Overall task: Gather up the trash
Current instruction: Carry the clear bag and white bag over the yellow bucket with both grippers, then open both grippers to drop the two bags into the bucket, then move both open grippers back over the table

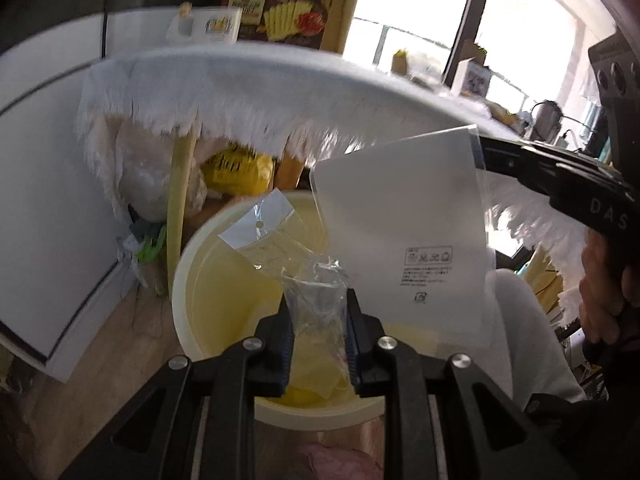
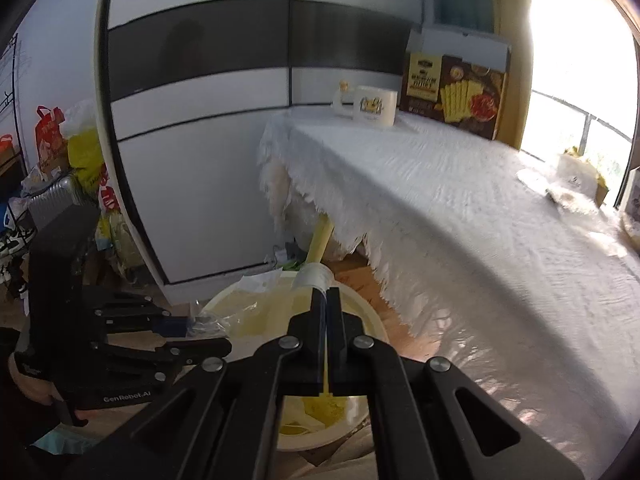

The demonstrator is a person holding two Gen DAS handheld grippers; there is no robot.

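A cream round bin (image 1: 192, 280) stands on the wooden floor beside the table; it also shows in the right wrist view (image 2: 372, 320). My left gripper (image 1: 318, 304) is shut on a clear crumpled plastic bag (image 1: 316, 292) and holds it over the bin's mouth. My right gripper (image 2: 327, 292) is shut on a flat frosted white plastic sheet (image 1: 404, 216), seen edge-on there (image 2: 314, 276), and holds it above the bin. The left gripper (image 2: 188, 326) shows at the left of the right wrist view. Yellow scraps (image 2: 324, 404) lie in the bin.
A table with a white fringed cloth (image 2: 460, 200) stands right of the bin, with a biscuit box (image 2: 456, 92) and a white box (image 2: 374, 106) on it. Bags (image 1: 236, 168) lie under it. A sliding wardrobe (image 2: 200, 120) stands behind. Clutter (image 2: 60, 168) fills the left.
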